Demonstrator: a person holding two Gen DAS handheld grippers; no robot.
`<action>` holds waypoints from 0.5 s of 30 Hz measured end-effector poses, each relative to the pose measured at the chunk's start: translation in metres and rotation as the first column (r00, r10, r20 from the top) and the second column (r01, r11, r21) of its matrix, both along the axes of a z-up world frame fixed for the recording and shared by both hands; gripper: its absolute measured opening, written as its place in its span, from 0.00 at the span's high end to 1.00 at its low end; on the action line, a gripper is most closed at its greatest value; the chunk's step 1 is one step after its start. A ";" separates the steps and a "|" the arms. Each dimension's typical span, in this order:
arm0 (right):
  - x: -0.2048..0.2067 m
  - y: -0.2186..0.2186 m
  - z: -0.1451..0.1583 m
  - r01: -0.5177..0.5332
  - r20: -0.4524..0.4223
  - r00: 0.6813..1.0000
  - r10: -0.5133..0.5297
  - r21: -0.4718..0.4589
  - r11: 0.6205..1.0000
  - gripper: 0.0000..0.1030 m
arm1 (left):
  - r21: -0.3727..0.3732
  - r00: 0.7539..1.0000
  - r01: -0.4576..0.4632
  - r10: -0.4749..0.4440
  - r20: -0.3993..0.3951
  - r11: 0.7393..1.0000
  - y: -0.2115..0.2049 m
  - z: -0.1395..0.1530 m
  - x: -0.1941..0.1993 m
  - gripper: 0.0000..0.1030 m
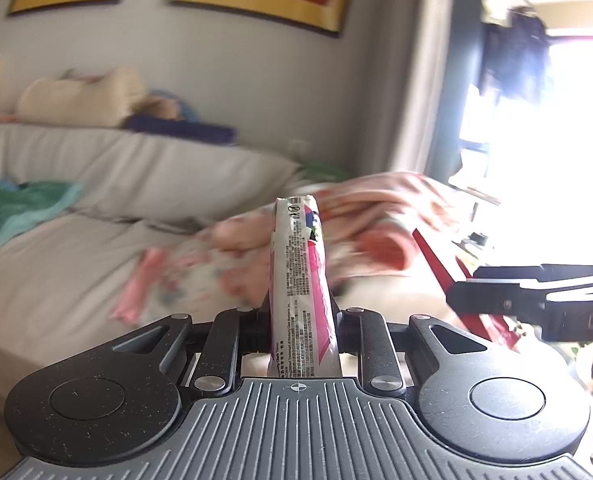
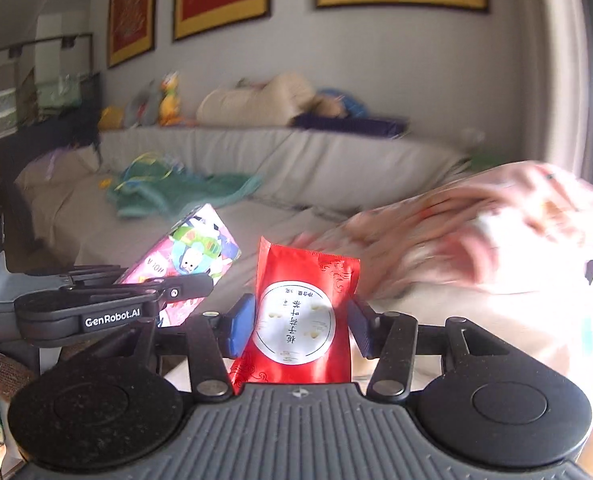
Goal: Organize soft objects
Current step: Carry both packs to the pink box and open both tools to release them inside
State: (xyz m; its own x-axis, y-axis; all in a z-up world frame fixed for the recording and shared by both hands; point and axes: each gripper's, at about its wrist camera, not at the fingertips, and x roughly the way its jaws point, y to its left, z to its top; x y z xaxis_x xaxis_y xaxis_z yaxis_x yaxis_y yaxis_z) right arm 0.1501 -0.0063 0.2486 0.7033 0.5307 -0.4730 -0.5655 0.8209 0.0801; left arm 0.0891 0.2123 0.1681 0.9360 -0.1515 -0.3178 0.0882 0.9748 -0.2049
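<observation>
My left gripper (image 1: 298, 320) is shut on a pink and white tissue pack (image 1: 300, 280), held upright and edge-on above the sofa. The same pack (image 2: 184, 260) shows at the left of the right wrist view, with the left gripper (image 2: 168, 292) clamped on it. My right gripper (image 2: 300, 320) is shut on a red sachet (image 2: 304, 312) with a white round label, blue pads on both sides. In the left wrist view the right gripper (image 1: 456, 300) enters from the right holding the red sachet (image 1: 448, 280).
A grey sofa (image 2: 296, 168) fills the scene. A pink floral blanket (image 2: 476, 232) is heaped on its right, a teal cloth (image 2: 184, 192) lies on its left. Cushions and plush toys (image 2: 168, 100) sit along the backrest. A bright window (image 1: 556, 160) is at right.
</observation>
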 end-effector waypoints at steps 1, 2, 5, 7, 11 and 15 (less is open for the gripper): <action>-0.002 -0.023 0.004 0.036 0.013 0.999 -0.036 0.002 0.999 0.51 | 0.003 0.999 0.036 -0.036 0.003 0.999 -0.019 0.003 0.003 0.77; -0.006 -0.043 0.006 0.068 0.022 0.997 -0.068 0.003 0.998 0.51 | 0.002 0.997 0.074 -0.074 0.003 0.997 -0.038 0.005 0.006 0.77; -0.013 -0.103 0.006 0.167 0.025 0.986 -0.167 0.002 0.986 0.51 | -0.010 0.980 0.197 -0.197 -0.022 0.980 -0.096 0.004 0.014 0.77; -0.018 -0.136 0.001 0.219 0.016 0.976 -0.219 -0.005 0.976 0.51 | -0.010 0.962 0.266 -0.266 -0.054 0.964 -0.133 -0.001 0.021 0.77; -0.025 -0.196 -0.010 0.310 0.031 0.950 -0.309 -0.017 0.951 0.51 | -0.028 0.921 0.372 -0.373 -0.117 0.928 -0.195 -0.012 0.041 0.77; -0.023 -0.239 -0.028 0.374 0.006 0.927 -0.374 -0.003 0.927 0.50 | -0.124 0.857 0.454 -0.470 -0.212 0.883 -0.242 -0.035 0.076 0.77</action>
